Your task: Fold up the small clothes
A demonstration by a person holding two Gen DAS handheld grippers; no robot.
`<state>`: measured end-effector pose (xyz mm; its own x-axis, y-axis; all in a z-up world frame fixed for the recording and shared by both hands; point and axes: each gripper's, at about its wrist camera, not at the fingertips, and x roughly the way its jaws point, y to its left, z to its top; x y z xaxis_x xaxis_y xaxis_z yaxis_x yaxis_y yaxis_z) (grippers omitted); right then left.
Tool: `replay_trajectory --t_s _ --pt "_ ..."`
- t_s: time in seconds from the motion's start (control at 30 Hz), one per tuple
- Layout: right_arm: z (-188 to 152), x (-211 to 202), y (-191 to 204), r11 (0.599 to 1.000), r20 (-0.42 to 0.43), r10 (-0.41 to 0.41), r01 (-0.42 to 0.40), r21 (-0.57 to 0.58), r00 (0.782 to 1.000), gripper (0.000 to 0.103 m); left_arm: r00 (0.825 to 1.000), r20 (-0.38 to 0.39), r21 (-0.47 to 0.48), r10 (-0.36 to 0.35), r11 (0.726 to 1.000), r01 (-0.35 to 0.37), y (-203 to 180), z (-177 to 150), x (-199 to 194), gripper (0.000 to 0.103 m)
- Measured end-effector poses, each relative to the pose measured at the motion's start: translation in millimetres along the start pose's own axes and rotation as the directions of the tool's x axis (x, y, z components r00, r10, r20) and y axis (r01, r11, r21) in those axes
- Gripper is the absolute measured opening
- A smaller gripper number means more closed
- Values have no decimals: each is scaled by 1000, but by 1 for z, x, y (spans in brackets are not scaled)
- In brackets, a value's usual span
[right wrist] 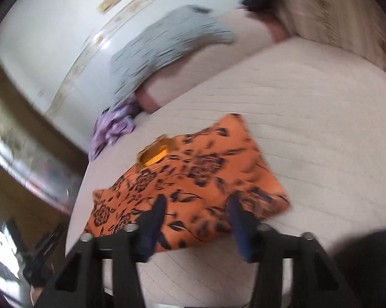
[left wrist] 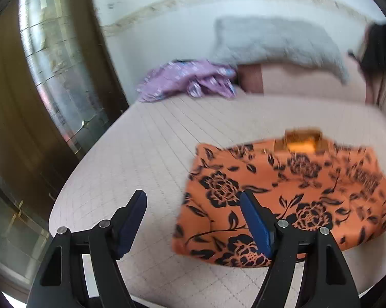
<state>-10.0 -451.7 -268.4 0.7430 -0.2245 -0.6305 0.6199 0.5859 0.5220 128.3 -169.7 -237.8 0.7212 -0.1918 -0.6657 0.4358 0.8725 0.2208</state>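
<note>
An orange garment with a black flower print [left wrist: 282, 192] lies folded flat on the quilted pale bed [left wrist: 141, 154], a golden collar [left wrist: 299, 142] at its far edge. It also shows in the right wrist view [right wrist: 193, 179]. My left gripper [left wrist: 193, 205] is open and empty, hovering over the garment's left edge, its right finger above the cloth. My right gripper [right wrist: 196, 202] is open and empty, above the garment's near edge. Both views are motion-blurred.
A crumpled purple garment [left wrist: 187, 80] lies at the far side of the bed, also in the right wrist view [right wrist: 113, 128]. A grey pillow [left wrist: 275, 41] leans on the white wall. A wooden glass-paned door [left wrist: 51, 64] stands left of the bed.
</note>
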Motion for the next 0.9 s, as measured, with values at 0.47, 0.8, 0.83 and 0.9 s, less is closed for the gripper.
replay_trajectory --t_s 0.47,0.8,0.83,0.9 --pt "-7 114 21 994 -251 4 -31 -103 968 42 977 -210 86 29 996 -11 -36 -31 66 76" --pt "32 72 -9 997 -83 73 -71 31 994 43 998 50 70 -27 997 24 -55 13 -24 76" --pt "34 70 -11 997 -78 76 -73 41 994 43 997 65 72 -34 997 29 -60 17 -29 76" --pt "36 67 -17 995 -73 82 -77 68 994 43 996 79 75 -49 996 43 -68 24 -36 76"
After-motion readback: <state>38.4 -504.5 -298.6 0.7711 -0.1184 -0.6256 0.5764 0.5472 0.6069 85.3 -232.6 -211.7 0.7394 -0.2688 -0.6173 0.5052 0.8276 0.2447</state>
